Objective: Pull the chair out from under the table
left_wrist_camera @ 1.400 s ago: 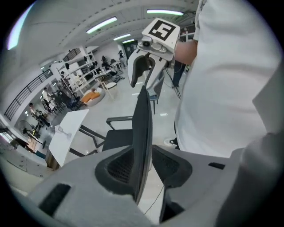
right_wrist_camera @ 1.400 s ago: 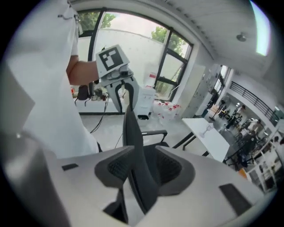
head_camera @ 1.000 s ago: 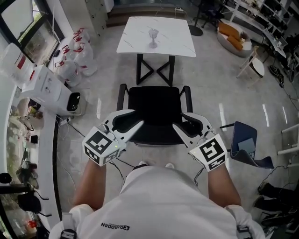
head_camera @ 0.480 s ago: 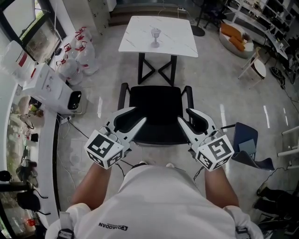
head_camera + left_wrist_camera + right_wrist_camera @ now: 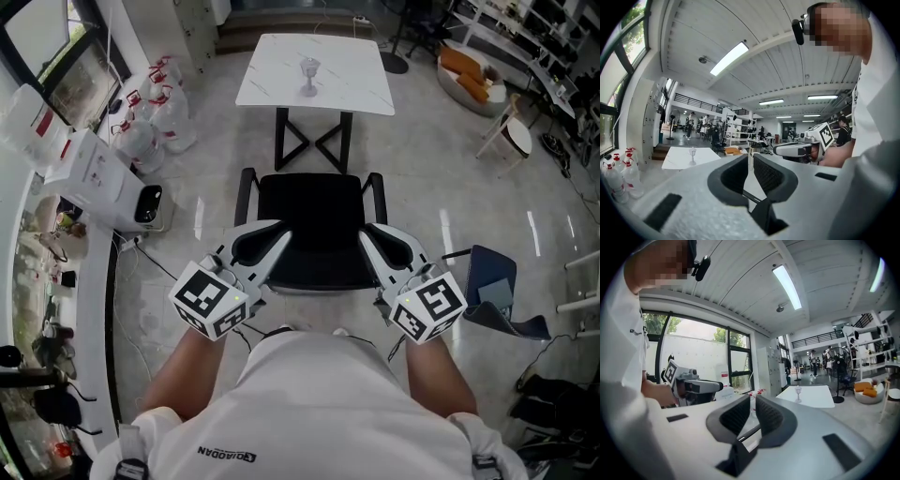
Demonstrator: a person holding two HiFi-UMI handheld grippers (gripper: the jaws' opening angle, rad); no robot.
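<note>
A black armchair (image 5: 314, 225) stands on the grey floor, drawn back from the white marble table (image 5: 347, 80), which carries a stemmed glass (image 5: 307, 75). I stand behind the chair's near edge. My left gripper (image 5: 277, 229) hovers over the seat's near left corner and my right gripper (image 5: 364, 232) over its near right corner. Both point level toward the table. Their jaws are closing, with only a thin slit left and nothing between them in the left gripper view (image 5: 749, 157) or the right gripper view (image 5: 753, 399). Whether either touches the chair is hidden.
Several water jugs (image 5: 155, 103) and a white box-shaped appliance (image 5: 103, 178) sit on the floor at the left. A folded blue chair (image 5: 492, 291) lies at the right. A seat with orange cushions (image 5: 469, 70) and a small stool (image 5: 514, 131) stand at the far right.
Both grippers' jaws have drawn together from well apart to nearly touching. The right gripper has rolled somewhat. Neither hand has shifted much, and the chair has stayed put.
</note>
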